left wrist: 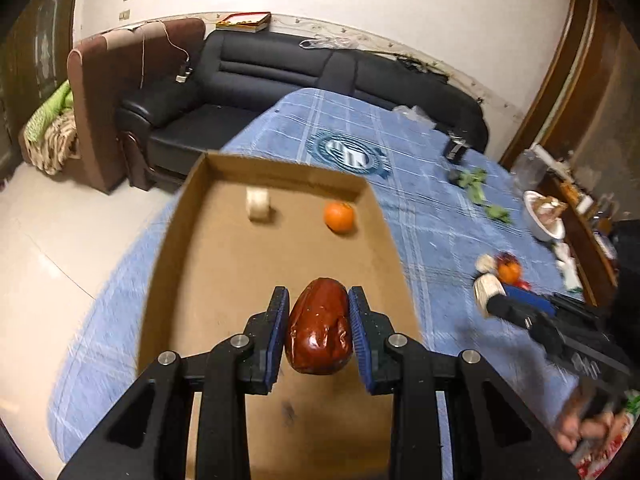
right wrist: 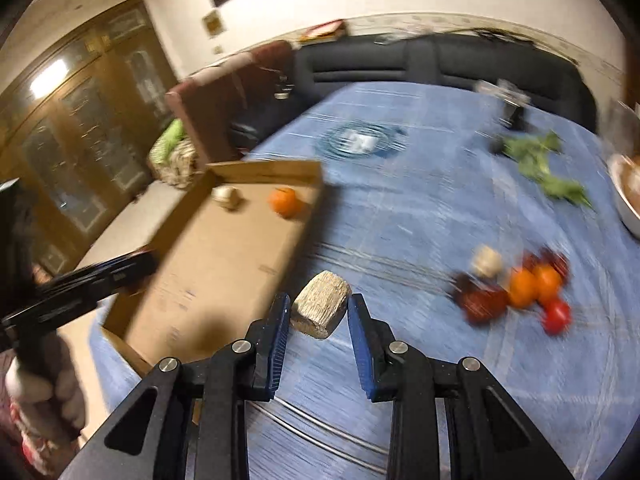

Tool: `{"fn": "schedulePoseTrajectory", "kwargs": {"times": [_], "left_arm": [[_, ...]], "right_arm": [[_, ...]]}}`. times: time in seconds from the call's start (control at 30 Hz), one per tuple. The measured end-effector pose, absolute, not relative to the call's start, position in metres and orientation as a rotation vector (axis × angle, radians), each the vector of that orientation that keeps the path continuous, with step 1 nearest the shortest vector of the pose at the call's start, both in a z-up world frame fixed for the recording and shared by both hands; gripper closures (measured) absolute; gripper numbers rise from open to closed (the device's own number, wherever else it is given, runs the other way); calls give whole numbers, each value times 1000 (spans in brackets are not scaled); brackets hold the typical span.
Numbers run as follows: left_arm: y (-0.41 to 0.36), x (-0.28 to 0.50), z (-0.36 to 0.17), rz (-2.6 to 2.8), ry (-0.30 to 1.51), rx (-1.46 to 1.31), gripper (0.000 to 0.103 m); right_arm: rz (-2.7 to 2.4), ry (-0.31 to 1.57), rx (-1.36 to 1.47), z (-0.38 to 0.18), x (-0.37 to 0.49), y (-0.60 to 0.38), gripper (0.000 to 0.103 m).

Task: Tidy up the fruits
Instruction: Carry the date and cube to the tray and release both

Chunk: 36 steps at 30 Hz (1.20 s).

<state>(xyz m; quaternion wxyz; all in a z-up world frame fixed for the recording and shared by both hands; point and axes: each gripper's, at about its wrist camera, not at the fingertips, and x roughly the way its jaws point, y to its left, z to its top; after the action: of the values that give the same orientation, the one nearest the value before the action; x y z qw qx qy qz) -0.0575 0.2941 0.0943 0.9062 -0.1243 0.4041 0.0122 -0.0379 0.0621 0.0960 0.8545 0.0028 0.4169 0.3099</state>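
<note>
My left gripper is shut on a glossy dark red date, held over the near part of a shallow cardboard box. At the box's far end lie an orange and a pale beige chunk. My right gripper is shut on a beige ribbed chunk, just right of the box and above the blue tablecloth. In the left wrist view the right gripper shows with that chunk at its tip. A blurred heap of oranges, red dates and another beige chunk lies to the right.
Green leaves and a white bowl lie at the table's far right. A dark small box stands near the far edge. A black sofa runs behind the table. Hands grip both tool handles at the frame edges.
</note>
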Motion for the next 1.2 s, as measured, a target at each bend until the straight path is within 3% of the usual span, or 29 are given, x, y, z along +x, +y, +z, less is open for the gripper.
{"fn": "schedulePoseTrajectory", "kwargs": {"times": [0.3, 0.57, 0.67, 0.9, 1.2], "left_arm": [[337, 20, 62, 105, 950, -336, 74], [349, 38, 43, 110, 976, -363, 72], [351, 38, 42, 102, 969, -384, 61], [346, 16, 66, 91, 902, -390, 57], [320, -52, 109, 18, 779, -454, 45]], "right_arm": [[728, 913, -138, 73, 1, 174, 70], [709, 949, -170, 47, 26, 200, 68], [713, 956, -151, 45, 32, 203, 68], [711, 939, -131, 52, 33, 201, 58], [683, 850, 39, 97, -1, 121, 56]]}}
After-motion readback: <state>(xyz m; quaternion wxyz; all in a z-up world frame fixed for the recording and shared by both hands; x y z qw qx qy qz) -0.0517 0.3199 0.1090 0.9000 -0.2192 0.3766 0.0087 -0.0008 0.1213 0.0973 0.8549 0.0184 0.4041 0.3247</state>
